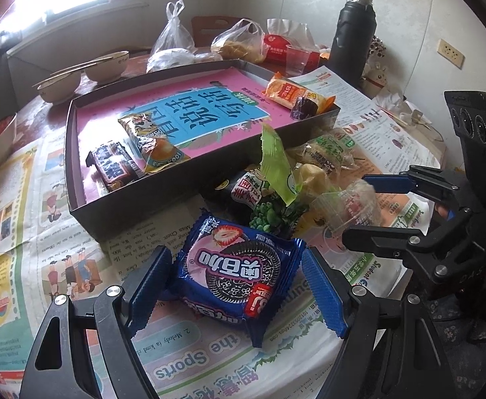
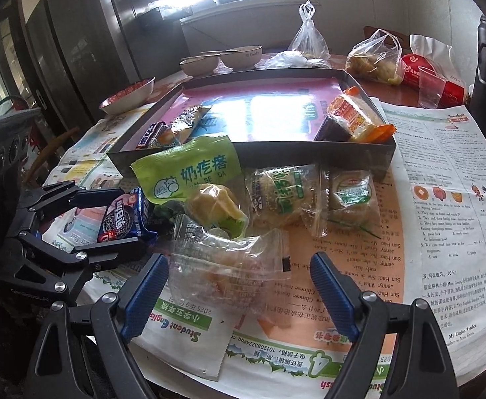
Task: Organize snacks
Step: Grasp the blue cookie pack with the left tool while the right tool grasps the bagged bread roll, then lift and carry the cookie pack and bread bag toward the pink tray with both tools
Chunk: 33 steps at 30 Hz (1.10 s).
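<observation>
Fingers (image 1: 153,286) of the left gripper (image 1: 236,289) sit spread apart on either side of the blue cookie pack (image 1: 236,272), not squeezing it. Right gripper (image 2: 239,296) is spread wide too, straddling a clear wrapper (image 2: 233,266) on the newspaper-covered surface (image 2: 442,199). Both lie just in front of the dark tray (image 1: 76,139), beside the snack pile.

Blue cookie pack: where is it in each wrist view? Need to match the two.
Left wrist: blue cookie pack at bottom centre, between the left claw pads, on the newspaper.
Right wrist: same pack at left, mid-height, inside the left claw.
Shared landmark: the dark tray with the pink sheet, just behind the snack pile.
</observation>
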Motion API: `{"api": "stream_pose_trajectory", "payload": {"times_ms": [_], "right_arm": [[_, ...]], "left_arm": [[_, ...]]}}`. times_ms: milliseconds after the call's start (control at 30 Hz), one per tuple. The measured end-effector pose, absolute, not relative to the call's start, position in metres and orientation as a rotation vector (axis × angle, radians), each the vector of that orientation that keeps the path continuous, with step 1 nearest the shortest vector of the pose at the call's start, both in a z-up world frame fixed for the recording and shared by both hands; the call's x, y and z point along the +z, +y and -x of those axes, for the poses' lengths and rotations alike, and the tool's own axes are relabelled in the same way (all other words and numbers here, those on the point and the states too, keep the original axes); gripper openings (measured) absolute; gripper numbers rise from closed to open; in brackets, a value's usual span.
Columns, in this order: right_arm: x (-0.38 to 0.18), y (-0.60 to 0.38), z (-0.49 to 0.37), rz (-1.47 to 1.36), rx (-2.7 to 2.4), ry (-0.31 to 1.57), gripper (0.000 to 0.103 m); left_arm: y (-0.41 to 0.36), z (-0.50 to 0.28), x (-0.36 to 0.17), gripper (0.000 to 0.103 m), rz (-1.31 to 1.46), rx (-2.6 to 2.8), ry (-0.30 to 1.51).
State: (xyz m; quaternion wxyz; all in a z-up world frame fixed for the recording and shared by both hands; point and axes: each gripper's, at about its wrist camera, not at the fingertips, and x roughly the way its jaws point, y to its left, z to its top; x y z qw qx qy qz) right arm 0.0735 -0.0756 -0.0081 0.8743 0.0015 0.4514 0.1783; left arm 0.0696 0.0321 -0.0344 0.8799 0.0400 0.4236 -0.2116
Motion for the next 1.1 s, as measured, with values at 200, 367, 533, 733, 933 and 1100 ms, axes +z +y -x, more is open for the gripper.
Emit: {"api": "stream_pose_trajectory", "payload": {"times_ms": [200, 367, 533, 733, 933, 1100], "right_arm": [[-0.010, -0.072, -0.072, 0.030, 0.369, 0.940, 0.072], [-0.007, -0.073, -0.068, 0.044, 0.366, 0.920, 0.064], [0.001, -0.077, -0.067, 0.041, 0.356, 0.891, 0.060], [0.008, -0.085, -0.067, 0.005, 0.350, 0.867, 0.060], [0.012, -0.087, -0.068, -0.004, 0.345, 0.857, 0.060], [0.016, -0.088, -0.066, -0.001, 0.350, 0.840, 0.060]], "left_arm": [[0.030, -0.071, -0.036, 0.082, -0.087, -0.428, 0.887], [0.028, -0.071, -0.037, 0.082, -0.094, -0.421, 0.887], [0.028, -0.071, -0.039, 0.079, -0.087, -0.422, 0.893], [0.029, -0.068, -0.038, 0.067, -0.090, -0.418, 0.891], [0.036, -0.069, -0.036, 0.061, -0.047, -0.430, 0.896], [0.044, -0.063, -0.025, 0.059, -0.031, -0.411, 0.871]]}}
